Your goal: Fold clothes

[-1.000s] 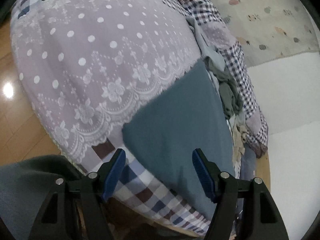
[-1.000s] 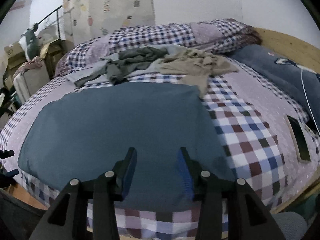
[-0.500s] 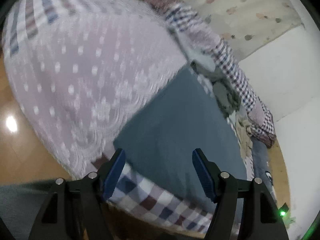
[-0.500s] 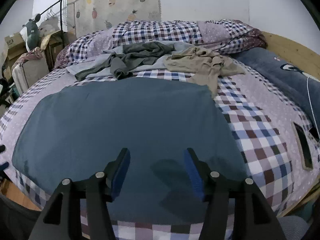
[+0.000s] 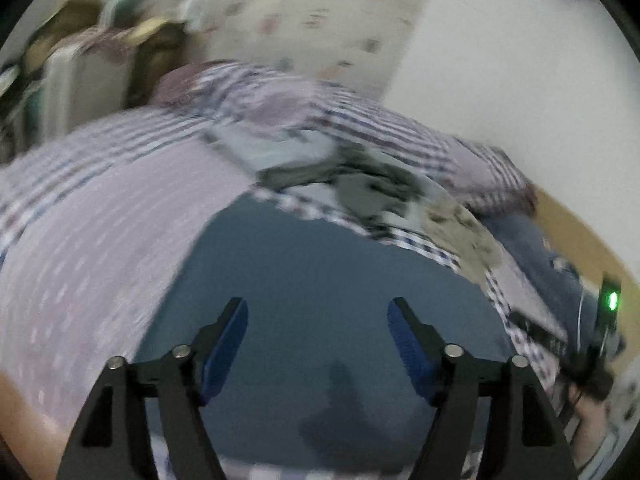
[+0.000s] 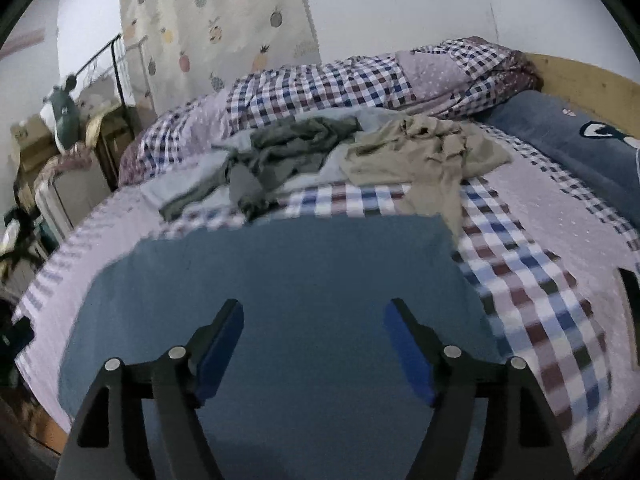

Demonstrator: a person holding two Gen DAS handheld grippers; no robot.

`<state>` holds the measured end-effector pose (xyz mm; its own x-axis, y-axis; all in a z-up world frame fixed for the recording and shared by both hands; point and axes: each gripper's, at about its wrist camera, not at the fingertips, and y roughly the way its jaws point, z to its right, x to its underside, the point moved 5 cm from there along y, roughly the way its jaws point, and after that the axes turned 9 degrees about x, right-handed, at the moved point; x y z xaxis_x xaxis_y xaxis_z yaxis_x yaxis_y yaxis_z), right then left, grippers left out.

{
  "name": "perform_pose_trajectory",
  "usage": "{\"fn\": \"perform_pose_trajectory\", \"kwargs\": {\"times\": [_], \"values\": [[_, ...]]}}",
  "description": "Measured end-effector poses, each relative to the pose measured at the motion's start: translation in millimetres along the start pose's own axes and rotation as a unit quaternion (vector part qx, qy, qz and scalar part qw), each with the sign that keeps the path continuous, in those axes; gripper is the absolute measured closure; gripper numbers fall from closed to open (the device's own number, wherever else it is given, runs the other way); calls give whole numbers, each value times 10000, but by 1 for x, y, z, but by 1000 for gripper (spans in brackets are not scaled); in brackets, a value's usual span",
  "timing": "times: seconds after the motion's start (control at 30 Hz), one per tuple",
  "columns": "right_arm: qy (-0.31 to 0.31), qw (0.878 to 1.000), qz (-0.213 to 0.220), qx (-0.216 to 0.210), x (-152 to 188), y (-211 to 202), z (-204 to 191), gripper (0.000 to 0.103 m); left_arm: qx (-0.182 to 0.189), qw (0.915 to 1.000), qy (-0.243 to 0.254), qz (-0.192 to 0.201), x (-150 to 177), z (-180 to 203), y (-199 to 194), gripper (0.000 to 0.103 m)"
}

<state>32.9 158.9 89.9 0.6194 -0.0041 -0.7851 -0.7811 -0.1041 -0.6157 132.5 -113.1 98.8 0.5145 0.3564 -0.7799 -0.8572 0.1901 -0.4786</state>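
The blue cloth (image 6: 276,300) is lying flat on the bed (image 6: 560,320), and the left gripper (image 5: 318,344) and right gripper (image 6: 314,344) are hovering released above it; I judge pinching 2 near corners evenly is giving a straight fold

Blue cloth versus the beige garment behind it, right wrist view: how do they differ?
The blue cloth lies flat and smooth in a neat rectangle; the beige garment is crumpled and sprawling. The blue cloth sits nearest the open right gripper; the beige garment lies farther back beside a dark green heap. Both rest on the checked bedspread.
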Motion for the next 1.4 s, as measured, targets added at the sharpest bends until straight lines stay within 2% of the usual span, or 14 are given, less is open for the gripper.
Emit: {"fn": "perform_pose_trajectory", "kwargs": {"times": [0.17,0.37,0.47,0.53,0.63,0.67,0.77,0.83,0.97,1.07,1.13,1.17,1.23,1.4], "values": [[-5,9998,37,-203,-37,34,-17,22,316,9973,622,-245,-26,45,67,24],[-526,9980,-338,116,-50,100,-42,22,77,9952,636,-745,-39,40,160,24],[-651,9969,-434,-76,-57,127,-55,22,-25,9930,663,-979,-41,31,201,24],[-623,9963,-582,-140,-51,147,-56,22,-276,9894,887,-1112,-36,22,223,24],[-408,9930,-1108,14,-35,179,-46,22,-811,9805,1014,-1478,-24,0,252,24],[-336,9927,-1155,114,-34,181,-39,22,-860,9789,925,-1609,-21,-8,258,24],[-135,9906,-1289,437,-31,189,-17,22,-770,9824,739,-1535,-23,-22,257,24],[-176,9875,-1292,889,-30,190,2,22,-878,9818,730,-1520,-25,-33,252,24],[279,9863,-1372,875,-26,185,40,22,-1169,9806,776,-1372,-30,-56,228,24],[243,9832,-1334,1217,-23,176,66,22,-1538,9771,768,-1255,-32,-87,200,24],[292,9804,-1338,1418,-24,170,86,22,-1567,9784,720,-1136,-33,-104,175,24],[346,9780,-1320,1581,-23,164,100,22,-1727,9759,735,-1118,-33,-111,164,24],[400,9724,-1318,1885,-21,151,123,22,-2332,9631,815,-1069,-31,-131,134,24],[350,9705,-1020,2156,-26,105,146,22,-2086,9755,-184,-677,-20,-156,60,24]]}}
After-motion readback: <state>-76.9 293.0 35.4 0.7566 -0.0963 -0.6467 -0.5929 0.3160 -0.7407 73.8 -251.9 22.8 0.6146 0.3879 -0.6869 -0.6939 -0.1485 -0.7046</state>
